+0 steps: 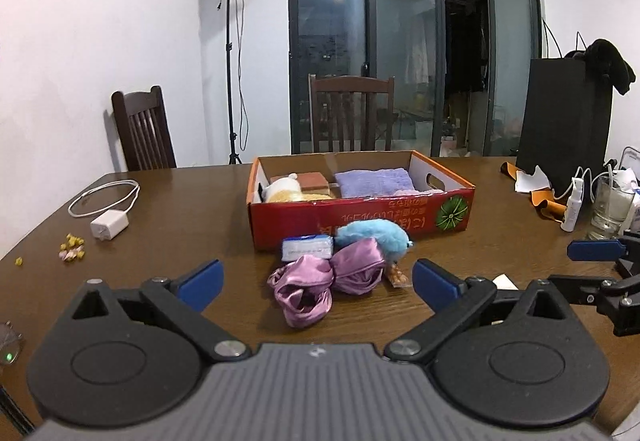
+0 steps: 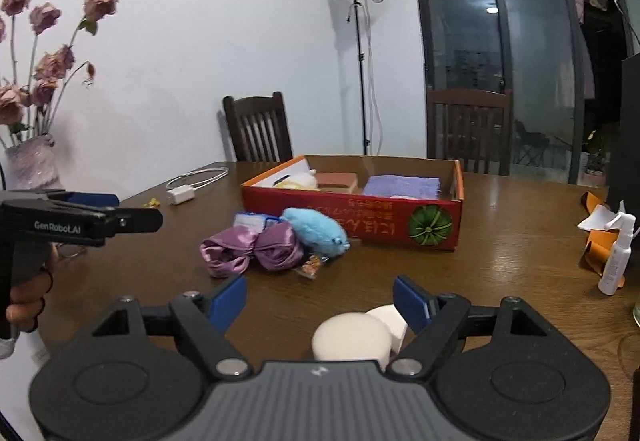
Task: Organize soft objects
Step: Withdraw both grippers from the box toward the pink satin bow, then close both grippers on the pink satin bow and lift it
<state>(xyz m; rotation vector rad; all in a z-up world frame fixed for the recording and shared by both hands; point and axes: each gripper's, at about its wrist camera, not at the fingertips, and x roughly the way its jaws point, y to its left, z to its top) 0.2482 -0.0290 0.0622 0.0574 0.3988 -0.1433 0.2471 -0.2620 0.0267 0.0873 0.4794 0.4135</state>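
Observation:
A red cardboard box [image 1: 360, 217] [image 2: 352, 213] stands mid-table and holds a folded purple towel [image 1: 374, 181] [image 2: 402, 186], a brown block [image 1: 316, 181] and a cream plush [image 1: 282, 188]. In front of it lie a purple satin scrunchie bundle [image 1: 320, 281] [image 2: 252, 251], a blue plush [image 1: 372, 237] [image 2: 316, 229], a tissue pack [image 1: 307, 247] and a small snack packet [image 2: 310, 267]. My left gripper [image 1: 318, 279] is open, its jaws on either side of the satin bundle. My right gripper [image 2: 320, 301] is open above a round white sponge [image 2: 352, 337] and a white wedge sponge [image 2: 390, 321].
A white charger with cable [image 1: 108, 209] and small yellow bits [image 1: 72, 247] lie at the left. A spray bottle [image 2: 616, 261], a glass [image 1: 610, 207], orange and white scraps [image 1: 532, 187] and a black bag [image 1: 564, 121] crowd the right. Chairs stand behind; a flower vase [image 2: 32, 165] stands far left.

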